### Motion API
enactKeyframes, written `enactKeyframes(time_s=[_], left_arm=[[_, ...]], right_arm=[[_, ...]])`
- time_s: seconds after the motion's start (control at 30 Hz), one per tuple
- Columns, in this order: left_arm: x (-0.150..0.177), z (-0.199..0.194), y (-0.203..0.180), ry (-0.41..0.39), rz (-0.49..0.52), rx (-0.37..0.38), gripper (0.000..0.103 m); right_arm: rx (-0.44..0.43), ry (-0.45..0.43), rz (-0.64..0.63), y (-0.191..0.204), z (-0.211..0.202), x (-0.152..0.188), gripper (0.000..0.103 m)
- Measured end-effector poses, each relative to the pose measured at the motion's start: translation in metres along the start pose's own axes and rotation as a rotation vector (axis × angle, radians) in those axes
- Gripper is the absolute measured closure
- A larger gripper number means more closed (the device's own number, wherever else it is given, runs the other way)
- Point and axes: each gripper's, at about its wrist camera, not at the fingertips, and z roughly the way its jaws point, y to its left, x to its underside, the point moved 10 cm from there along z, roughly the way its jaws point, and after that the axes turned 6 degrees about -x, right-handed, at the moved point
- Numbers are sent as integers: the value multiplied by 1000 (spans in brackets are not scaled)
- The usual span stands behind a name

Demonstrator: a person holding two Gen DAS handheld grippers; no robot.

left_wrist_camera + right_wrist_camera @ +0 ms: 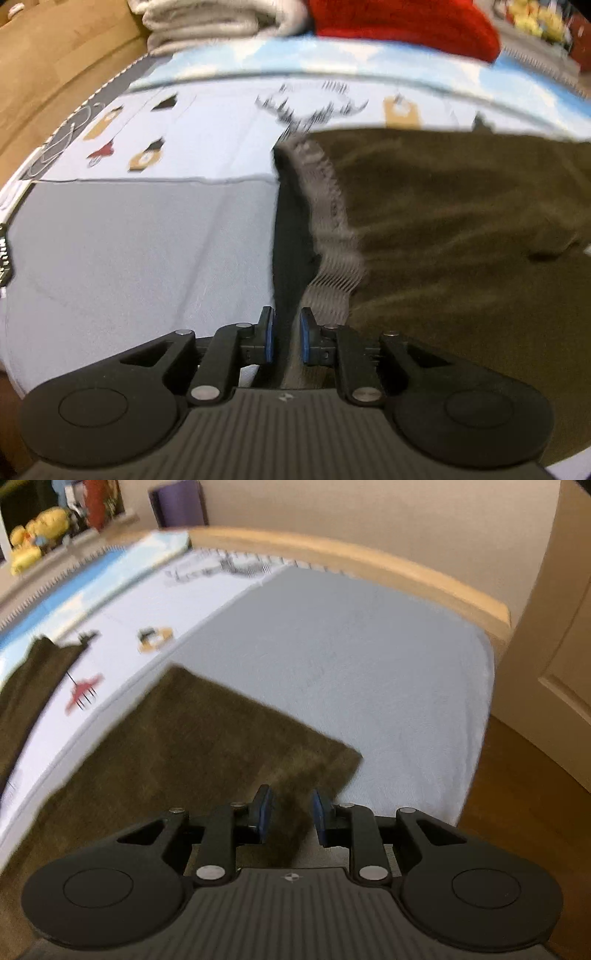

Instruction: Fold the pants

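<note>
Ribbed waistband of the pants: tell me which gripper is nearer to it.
Left. The left gripper sits right at the waistband, fabric running between its fingers. The right gripper is at a leg-end corner; no waistband shows there.

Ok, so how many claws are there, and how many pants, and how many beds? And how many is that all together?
Claws: 2 (left claw, right claw)
Pants: 1 (brown pants)
Beds: 1 (bed)
Total: 4
</note>
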Motion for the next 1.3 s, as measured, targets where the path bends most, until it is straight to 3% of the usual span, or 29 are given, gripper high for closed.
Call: enactKeyframes(time_s=[0.07, 0.13, 0.2, 0.27, 0.33, 0.43, 0.53, 0.63, 0.7, 0.77, 0.83, 0.93, 1.0, 1.1, 1.3], left_arm=[[-8, -6, -9, -36, -26, 85, 88], [-11, -7, -22, -44, -10, 142, 88], [-1, 6, -33, 31, 37, 154, 85], [31, 36, -37, 222, 90, 99, 82], [27, 34, -42, 206, 109, 80, 81], [12, 17, -49, 134, 69, 97, 77], [-3, -2, -61, 68, 66, 106, 72], [-28, -35, -87, -46, 85, 133, 57], [-40, -60, -106, -202, 123, 171, 36], [-42, -71, -128, -331, 209, 169, 34], [-38, -67, -149, -328, 280, 174, 34], [-40, -64, -179, -307, 325, 253, 41], [-41, -58, -196, -290, 345, 281, 69], [-46, -47, -218, -263, 355, 253, 95], [-48, -28, -268, -214, 374, 313, 94]], right_arm=[[-42, -11, -24, 12, -2, -2, 78], [-148, 13, -33, 32, 0, 2, 78], [-246, 46, -59, 52, 0, 8, 78], [-294, 87, -113, 69, 4, 16, 78], [-285, 154, -154, 76, 14, 28, 78], [-294, 215, -104, 80, 22, 33, 78], [-287, 173, -124, 90, 18, 24, 78], [-328, 128, -126, 106, 9, 17, 78], [-357, 117, -127, 118, 7, 15, 78], [-375, 97, -143, 127, 9, 13, 78], [-384, 81, -147, 135, 13, 11, 78], [-401, 59, -134, 148, 21, 5, 78], [-411, 41, -126, 159, 27, -2, 81], [-448, 6, -82, 176, 37, -14, 95], [-543, -17, -2, 225, 70, -38, 93]])
